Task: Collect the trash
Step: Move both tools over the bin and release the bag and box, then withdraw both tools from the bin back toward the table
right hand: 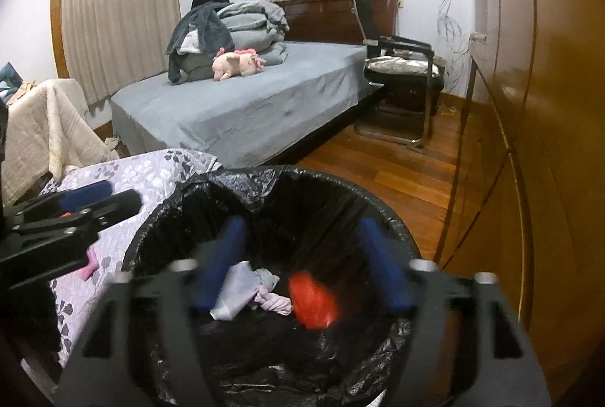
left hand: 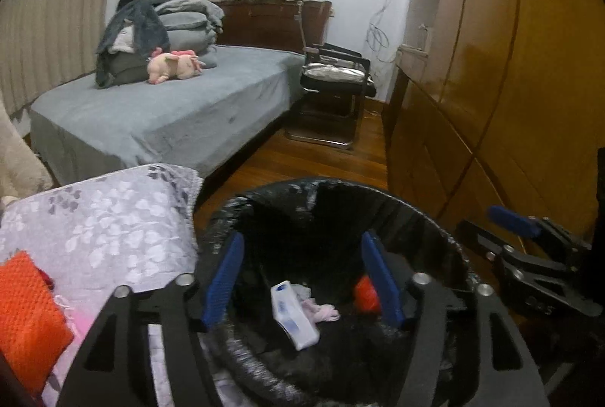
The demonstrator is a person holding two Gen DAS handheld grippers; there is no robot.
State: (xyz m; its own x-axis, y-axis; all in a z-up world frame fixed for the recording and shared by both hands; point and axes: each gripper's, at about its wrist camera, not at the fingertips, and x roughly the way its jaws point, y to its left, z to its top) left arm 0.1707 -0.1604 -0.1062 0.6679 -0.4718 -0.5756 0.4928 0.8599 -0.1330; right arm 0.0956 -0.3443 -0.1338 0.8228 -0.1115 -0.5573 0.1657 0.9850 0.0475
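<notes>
A bin lined with a black bag (left hand: 435,221) (right hand: 340,191) stands below both grippers. Inside lie a white packet (left hand: 293,316) (right hand: 236,291), a pale pink crumpled scrap (left hand: 321,310) (right hand: 274,303) and a red piece (left hand: 366,295) (right hand: 314,301), blurred in the right wrist view. My left gripper (left hand: 304,278) is open and empty over the bin's left side; it also shows in the right wrist view (right hand: 81,201). My right gripper (right hand: 302,263) is open and empty over the bin; it also shows in the left wrist view (left hand: 514,221).
A lilac flowered cloth (left hand: 113,221) (right hand: 151,168) lies left of the bin, with an orange knit piece (left hand: 26,316) on it. A grey bed (left hand: 170,112) (right hand: 245,104) with a pink plush (left hand: 174,64) lies beyond. A black chair (left hand: 332,81) and a wooden wardrobe (left hand: 510,85) stand at the right.
</notes>
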